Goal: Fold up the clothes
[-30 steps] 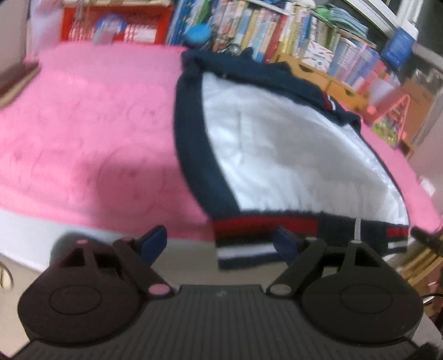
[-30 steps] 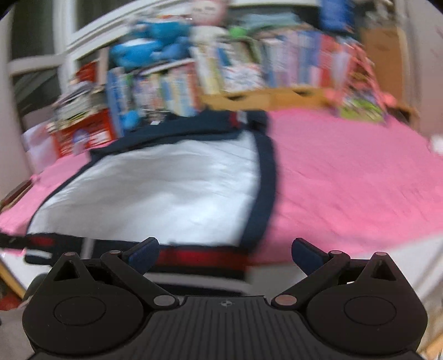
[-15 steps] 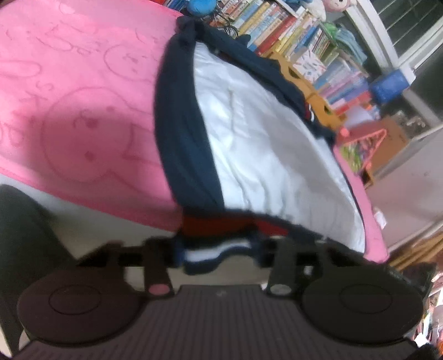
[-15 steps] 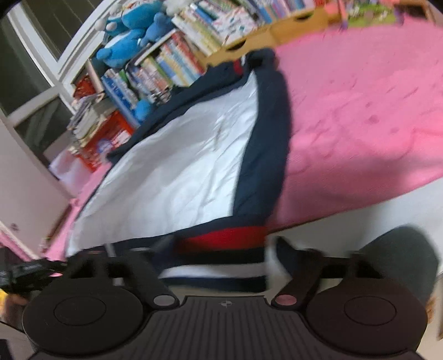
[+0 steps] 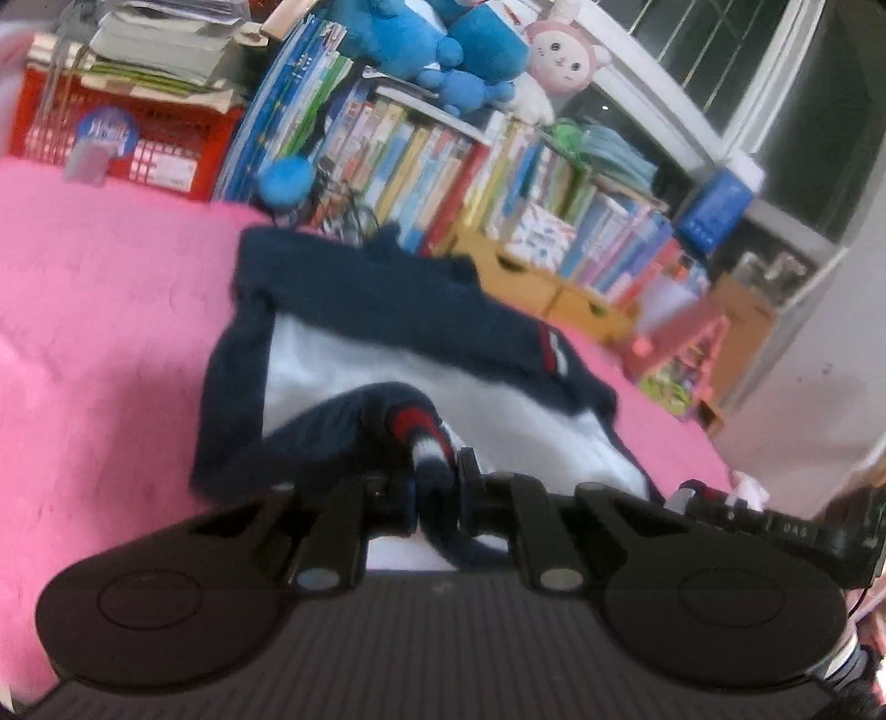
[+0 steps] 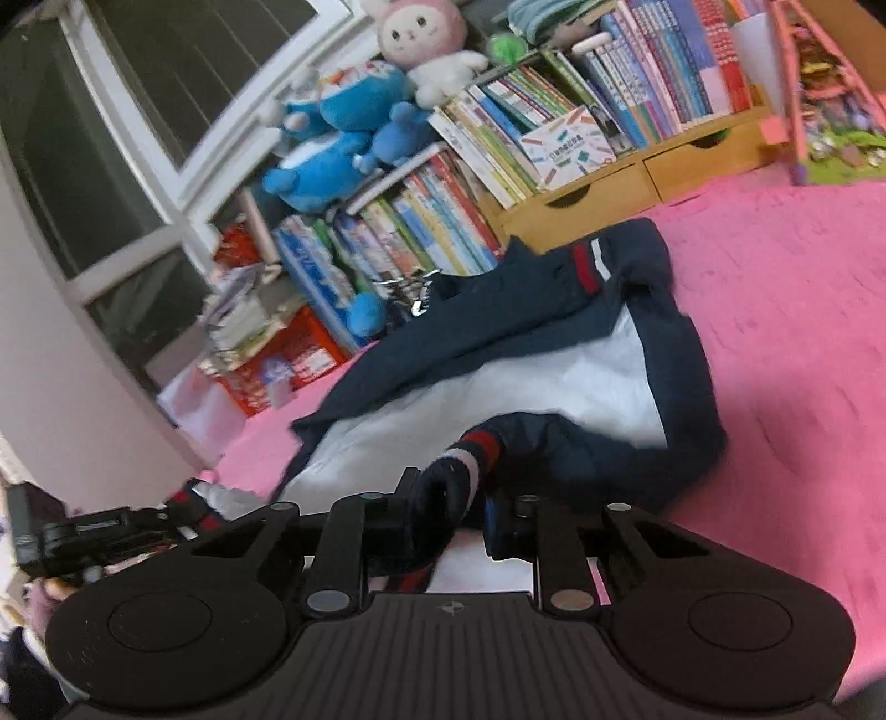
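A navy jacket [image 5: 387, 288] with a white lining [image 5: 526, 415] lies open on the pink bedspread [image 5: 99, 310]. Its bottom hem is ribbed in red, white and navy stripes [image 5: 421, 437]. My left gripper [image 5: 434, 487] is shut on that hem at its left corner and holds it lifted above the lining. In the right wrist view the same jacket [image 6: 526, 332] shows, and my right gripper [image 6: 448, 515] is shut on the hem's right corner [image 6: 470, 454], also raised. The left gripper [image 6: 94, 531] appears at the left edge of that view.
Behind the bed stands a row of books [image 5: 443, 160] with blue and pink plush toys [image 5: 470, 50] on top. A red crate [image 5: 127, 138] stacked with papers sits at the back left. Wooden drawers [image 6: 620, 194] and a pink toy frame [image 6: 803, 99] stand at the back right.
Both grippers went from open at the bed's front edge to shut on the striped hem. They have lifted the hem and carried it forward over the white lining, towards the collar.
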